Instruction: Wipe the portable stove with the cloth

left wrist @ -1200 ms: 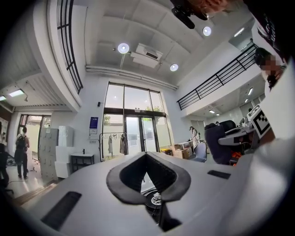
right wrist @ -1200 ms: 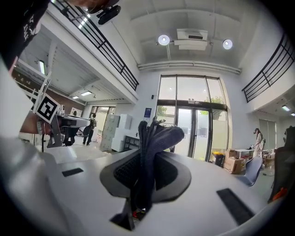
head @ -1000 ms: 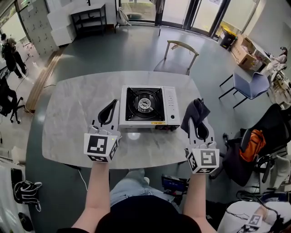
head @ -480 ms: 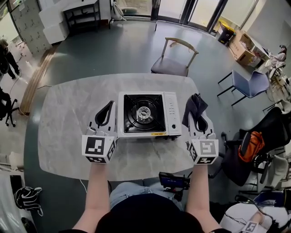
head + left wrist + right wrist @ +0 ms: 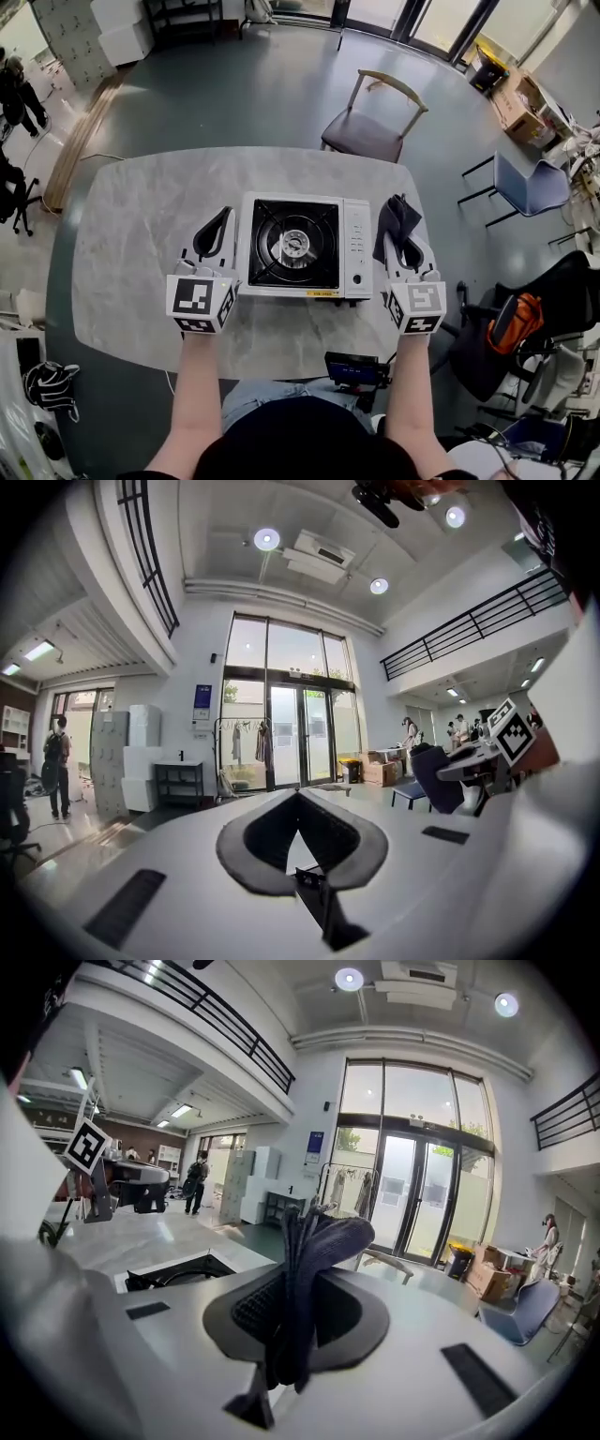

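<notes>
A white portable stove (image 5: 302, 247) with a black burner top sits in the middle of the marble table (image 5: 141, 234); its corner shows in the right gripper view (image 5: 169, 1274). My left gripper (image 5: 217, 223) hangs just left of the stove, shut with nothing in it (image 5: 298, 797). My right gripper (image 5: 401, 230) stands just right of the stove, shut on a dark blue-grey cloth (image 5: 395, 221). In the right gripper view the cloth (image 5: 305, 1279) stands bunched between the jaws and folds over their tips.
A wooden chair (image 5: 375, 127) stands behind the table. A blue chair (image 5: 530, 183) and a black chair with an orange item (image 5: 511, 319) are to the right. A small black device (image 5: 354, 370) lies below the table's near edge. People stand far left (image 5: 17, 84).
Both grippers have shifted slightly forward alongside the stove. The right gripper keeps its hold on the cloth, and the left stays shut and empty.
</notes>
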`<state>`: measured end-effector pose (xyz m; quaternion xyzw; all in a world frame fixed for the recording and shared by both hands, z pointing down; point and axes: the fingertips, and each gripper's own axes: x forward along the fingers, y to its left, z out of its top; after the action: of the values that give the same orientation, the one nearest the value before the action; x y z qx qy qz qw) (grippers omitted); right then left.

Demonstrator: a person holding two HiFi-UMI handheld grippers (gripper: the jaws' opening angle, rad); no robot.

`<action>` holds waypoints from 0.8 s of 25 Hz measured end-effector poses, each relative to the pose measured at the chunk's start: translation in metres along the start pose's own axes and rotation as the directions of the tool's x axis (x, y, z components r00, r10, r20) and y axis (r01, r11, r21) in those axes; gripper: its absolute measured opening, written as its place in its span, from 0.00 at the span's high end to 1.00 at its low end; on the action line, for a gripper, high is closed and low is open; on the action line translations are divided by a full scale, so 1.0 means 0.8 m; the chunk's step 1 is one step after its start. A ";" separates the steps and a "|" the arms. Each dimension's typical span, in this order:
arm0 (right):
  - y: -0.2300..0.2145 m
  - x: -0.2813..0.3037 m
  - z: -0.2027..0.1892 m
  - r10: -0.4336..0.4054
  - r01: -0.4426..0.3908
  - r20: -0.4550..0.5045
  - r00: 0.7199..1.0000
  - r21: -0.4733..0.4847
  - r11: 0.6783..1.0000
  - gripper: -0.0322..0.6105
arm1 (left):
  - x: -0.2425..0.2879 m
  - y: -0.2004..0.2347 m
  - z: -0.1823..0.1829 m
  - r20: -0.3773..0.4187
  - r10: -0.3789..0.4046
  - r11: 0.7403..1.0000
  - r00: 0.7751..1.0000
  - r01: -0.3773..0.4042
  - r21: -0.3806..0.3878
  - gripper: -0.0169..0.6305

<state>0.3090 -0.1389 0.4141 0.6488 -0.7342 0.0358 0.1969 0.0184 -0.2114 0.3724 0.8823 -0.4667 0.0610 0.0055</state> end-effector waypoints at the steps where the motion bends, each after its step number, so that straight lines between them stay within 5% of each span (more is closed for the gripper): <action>1: -0.002 0.010 -0.004 0.018 -0.018 -0.012 1.000 -0.005 1.000 0.84 | 0.006 0.002 -0.003 -0.009 0.010 1.000 1.000 -0.010 -0.002 0.96; 20: -0.027 0.160 -0.095 0.168 -0.188 -0.256 0.952 -0.056 0.981 0.85 | 0.064 0.026 -0.067 -0.170 0.109 0.994 0.979 -0.108 0.017 0.96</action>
<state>0.3378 -0.2392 0.5226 0.5619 -0.7598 0.1058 0.3095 0.0244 -0.2619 0.4306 0.8470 -0.5118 0.1384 0.0388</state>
